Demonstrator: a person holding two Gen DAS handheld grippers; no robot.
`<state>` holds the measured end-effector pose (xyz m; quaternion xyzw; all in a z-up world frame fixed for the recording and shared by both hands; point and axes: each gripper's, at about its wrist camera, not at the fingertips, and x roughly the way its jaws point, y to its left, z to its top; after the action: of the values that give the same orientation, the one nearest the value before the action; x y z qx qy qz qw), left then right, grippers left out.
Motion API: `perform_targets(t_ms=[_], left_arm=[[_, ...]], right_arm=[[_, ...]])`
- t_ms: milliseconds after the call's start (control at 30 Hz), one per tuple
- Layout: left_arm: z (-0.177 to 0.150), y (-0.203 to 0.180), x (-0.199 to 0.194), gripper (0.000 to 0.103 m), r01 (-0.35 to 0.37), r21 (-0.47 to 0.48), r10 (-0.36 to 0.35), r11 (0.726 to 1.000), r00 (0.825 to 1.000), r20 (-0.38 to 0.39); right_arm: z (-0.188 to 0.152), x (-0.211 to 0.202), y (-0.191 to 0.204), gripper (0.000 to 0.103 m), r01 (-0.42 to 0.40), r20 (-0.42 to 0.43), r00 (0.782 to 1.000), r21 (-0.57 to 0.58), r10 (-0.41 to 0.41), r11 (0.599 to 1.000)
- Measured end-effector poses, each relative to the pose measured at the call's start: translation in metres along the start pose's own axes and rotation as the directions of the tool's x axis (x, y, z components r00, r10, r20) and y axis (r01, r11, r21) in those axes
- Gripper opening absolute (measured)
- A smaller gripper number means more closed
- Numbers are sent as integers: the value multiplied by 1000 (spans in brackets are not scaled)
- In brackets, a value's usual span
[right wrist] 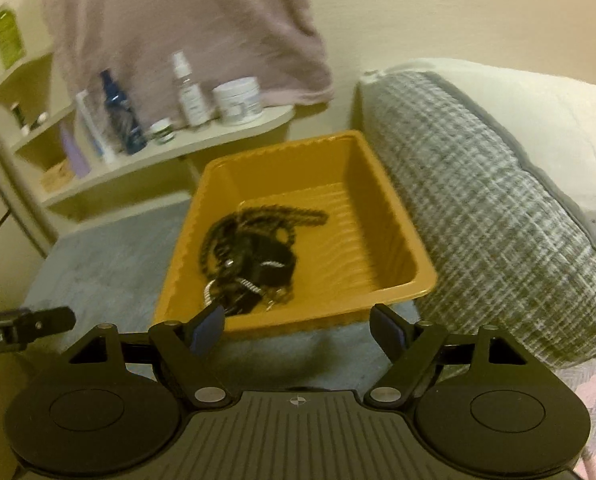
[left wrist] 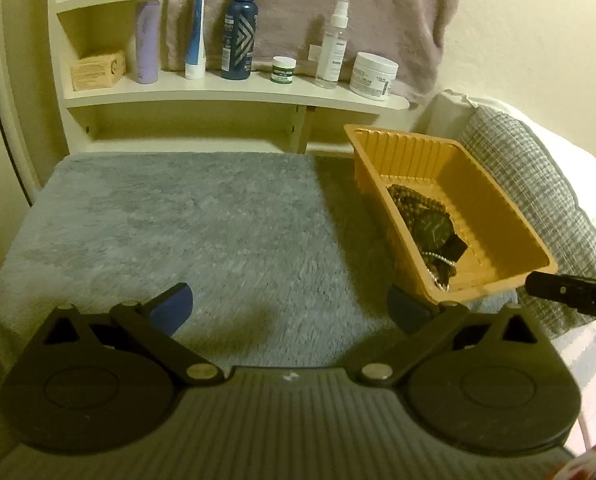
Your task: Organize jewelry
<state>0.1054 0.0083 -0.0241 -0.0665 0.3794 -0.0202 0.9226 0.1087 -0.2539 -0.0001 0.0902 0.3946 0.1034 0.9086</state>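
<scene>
Orange plastic tray (left wrist: 494,216) with ribbed walls sits at the right edge of a grey shaggy mat (left wrist: 186,232), its far side against a grey-and-white checked pillow (right wrist: 494,216). Inside the tray lies the jewelry in one heap toward the left wall: a dark beaded necklace (left wrist: 412,202), a black watch (left wrist: 434,229) on top of it, and a silver bead chain (left wrist: 438,266) at the near end. In the right wrist view the heap is blurred and single pieces cannot be told apart.

Left hand-held gripper (left wrist: 290,308): jaws spread wide, holding nothing, above the mat; its right blue pad (left wrist: 408,314) is just beside the tray's near corner. Right hand-held gripper (right wrist: 298,330): jaws apart, holding nothing, directly in front of the tray's near wall.

Behind the mat, a cream shelf (left wrist: 234,94) carries a dark blue spray bottle (left wrist: 240,28), a clear spray bottle (left wrist: 332,46), a white jar (left wrist: 373,76) and a lilac bottle (left wrist: 147,42). A mauve towel (left wrist: 298,8) hangs behind them.
</scene>
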Motion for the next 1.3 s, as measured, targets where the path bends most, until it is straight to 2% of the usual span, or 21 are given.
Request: perform_targets(t_ms=[200,567,900,1300], left_arm=[[-10,-5,-13,102,10,5,-10,1000,1000,-10],[-22,-15,-33,102,-18,17,18,1000,1000,-9],[-28,-16,-53,102,-44,26,44,999,999,28],[-27,-17,-62,103,-64,37,62,997,996,65]], right_arm=[[-8,-4,16,79,-22,-26,999,-34,22,999],[-22,-15,37,79,-32,-54,998,-78,27,996],[-27,-30,54,79,-62,-38,998,-110,58,992],[-31,-39,53,79,-66,-19,998,-89,64,994]])
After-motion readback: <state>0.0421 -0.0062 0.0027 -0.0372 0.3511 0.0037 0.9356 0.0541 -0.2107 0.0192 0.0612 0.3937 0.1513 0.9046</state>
